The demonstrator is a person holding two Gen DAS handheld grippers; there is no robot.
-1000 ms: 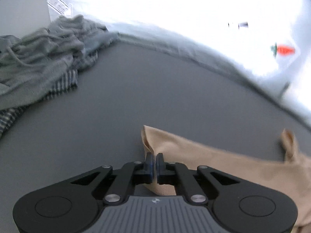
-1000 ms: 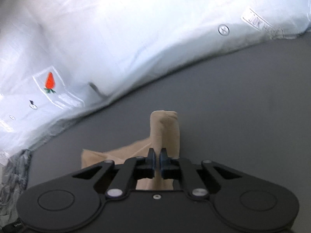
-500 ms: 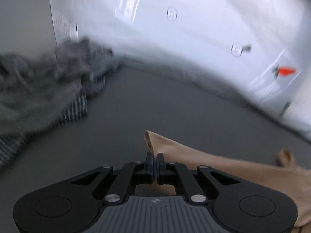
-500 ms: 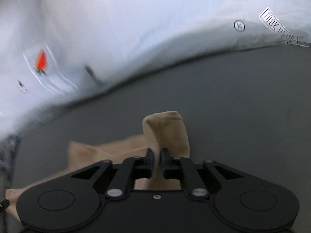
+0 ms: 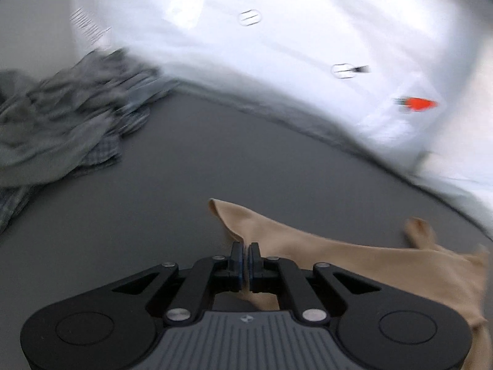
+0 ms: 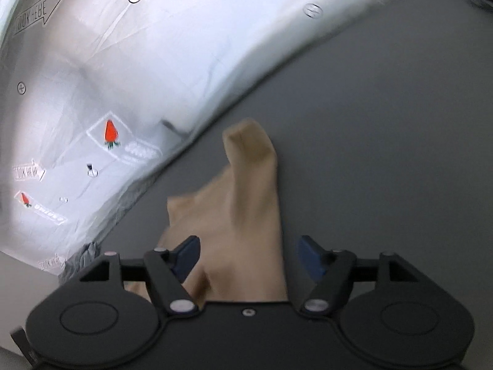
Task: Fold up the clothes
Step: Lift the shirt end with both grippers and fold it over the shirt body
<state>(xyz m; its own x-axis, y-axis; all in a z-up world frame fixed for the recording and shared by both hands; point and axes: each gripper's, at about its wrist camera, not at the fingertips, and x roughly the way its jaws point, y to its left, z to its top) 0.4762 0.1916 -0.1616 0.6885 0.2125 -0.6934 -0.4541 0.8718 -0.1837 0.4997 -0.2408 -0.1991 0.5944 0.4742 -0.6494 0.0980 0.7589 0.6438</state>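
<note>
Lying on gray table: one tan garment, one gray clothes pile

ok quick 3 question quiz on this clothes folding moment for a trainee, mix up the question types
1. True or false: the right gripper is shut on the tan garment.
2. Which gripper clamps the garment? A) left B) right C) neither
3. Fill in: the grey clothes pile lies on the dark ____, apart from the tan garment.

Key:
1. False; its jaws stand wide open around the cloth.
2. A; the left gripper is shut on an edge of the tan garment.
3. table
</note>
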